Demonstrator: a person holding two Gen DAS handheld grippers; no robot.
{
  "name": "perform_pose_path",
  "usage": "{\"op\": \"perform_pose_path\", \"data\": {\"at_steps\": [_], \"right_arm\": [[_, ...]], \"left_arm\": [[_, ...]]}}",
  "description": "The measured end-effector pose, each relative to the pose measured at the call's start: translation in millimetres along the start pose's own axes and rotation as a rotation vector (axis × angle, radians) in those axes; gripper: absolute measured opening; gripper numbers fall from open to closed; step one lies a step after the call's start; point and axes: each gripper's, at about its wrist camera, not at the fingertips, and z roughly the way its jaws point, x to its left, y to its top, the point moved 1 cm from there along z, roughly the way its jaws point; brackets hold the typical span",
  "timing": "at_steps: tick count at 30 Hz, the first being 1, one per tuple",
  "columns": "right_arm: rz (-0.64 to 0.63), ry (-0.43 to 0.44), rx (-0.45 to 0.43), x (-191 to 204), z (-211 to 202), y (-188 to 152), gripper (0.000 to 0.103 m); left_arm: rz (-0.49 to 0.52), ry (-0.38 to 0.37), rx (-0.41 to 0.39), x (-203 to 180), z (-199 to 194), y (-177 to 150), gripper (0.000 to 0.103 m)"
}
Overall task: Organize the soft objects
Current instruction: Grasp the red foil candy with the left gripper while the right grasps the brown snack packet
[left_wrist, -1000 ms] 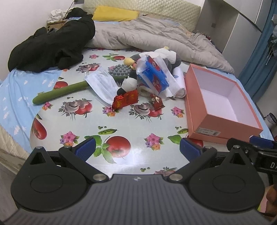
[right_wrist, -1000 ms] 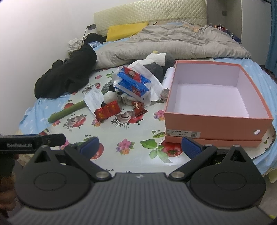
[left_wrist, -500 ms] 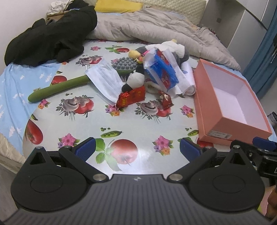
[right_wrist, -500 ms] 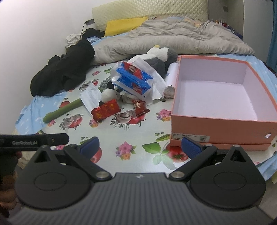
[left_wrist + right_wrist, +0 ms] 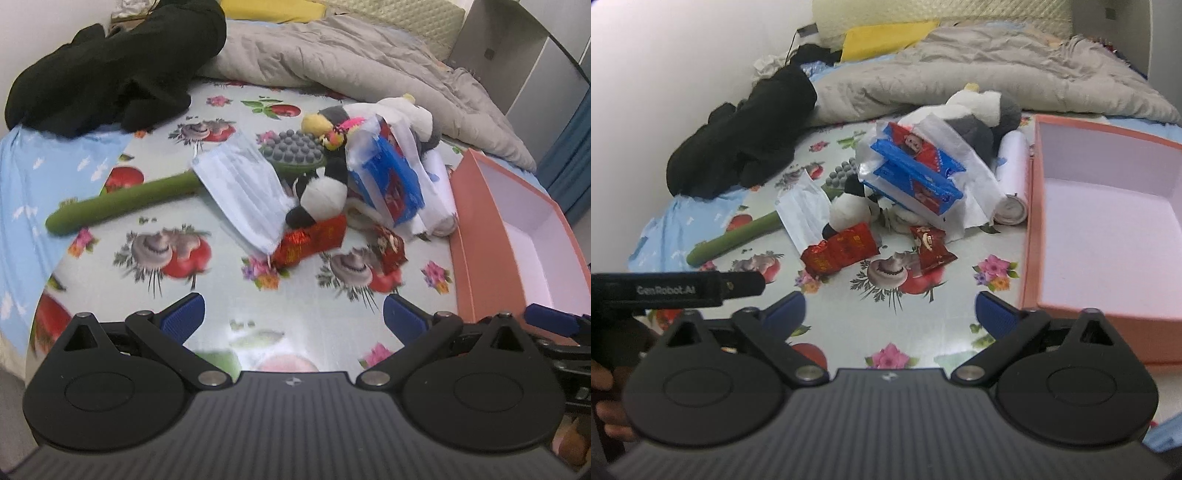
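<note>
A pile of soft things lies mid-cloth: a black-and-white plush toy, a white face mask, a red packet, a smaller red packet and a blue tissue pack in a clear bag. An empty pink box stands to their right. My left gripper hovers open, short of the pile. My right gripper is wide with its jaws closing, nothing between them.
A long green cucumber-shaped toy and a grey studded brush lie left of the pile, and a white roll lies beside the box. A black garment and a grey duvet lie behind.
Both grippers have moved forward and down toward the pile, which now looms larger. The right gripper's jaws have narrowed slightly. Nothing on the cloth has moved.
</note>
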Motion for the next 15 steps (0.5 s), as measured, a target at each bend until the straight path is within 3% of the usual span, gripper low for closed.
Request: {"op": "perform_pose_path", "data": {"at_steps": [4, 11, 15], "right_arm": [[-0.019, -0.015, 0.028, -4.4, 25.9, 9.6, 0.08], [-0.055, -0.041, 0.051, -11.7, 70.9, 21.1, 0.08], [-0.074, -0.05, 0.079, -11.3, 99.4, 27.1, 0.081]], "left_arm": [[-0.007, -0.013, 0.006, 1.0, 23.6, 13.9, 0.103], [0.0, -0.051, 0.027, 0.2, 69.9, 33.8, 0.101], [-0.002, -0.076, 0.053, 1.9, 96.0, 42.0, 0.091]]}}
